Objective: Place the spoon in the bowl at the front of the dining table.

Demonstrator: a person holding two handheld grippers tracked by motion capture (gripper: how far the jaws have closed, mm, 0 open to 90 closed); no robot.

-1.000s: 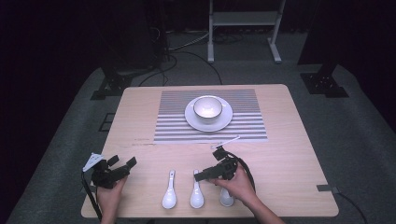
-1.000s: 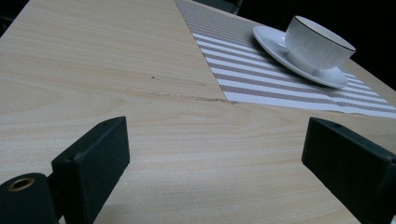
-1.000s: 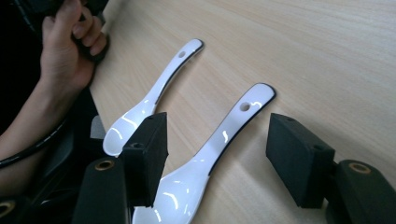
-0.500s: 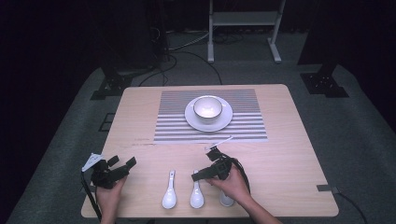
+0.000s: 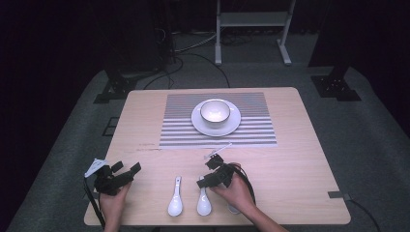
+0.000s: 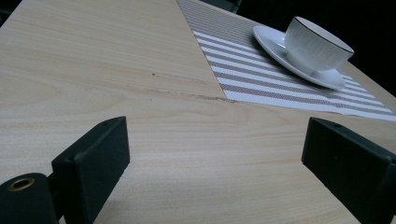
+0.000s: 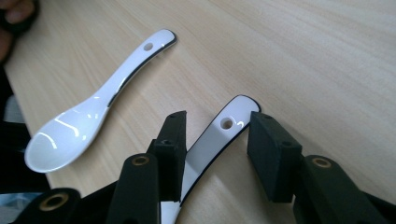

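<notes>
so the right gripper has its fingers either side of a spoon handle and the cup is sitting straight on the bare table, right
Not quite. The right gripper does have its fingers either side of a spoon handle, and they have just been closing, with a gap still showing on one side. But the cup sits on a saucer on the striped mat, not on bare wood, as the high view shows.

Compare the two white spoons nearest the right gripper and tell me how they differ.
The middle spoon has its handle between the jaws of the right gripper, which have just been closing but do not yet clamp it; the left spoon lies free on the table. The left spoon shows its whole bowl; the middle spoon's bowl is hidden in the right gripper view. Both are white with a dark rim and a hole in the handle.
</notes>
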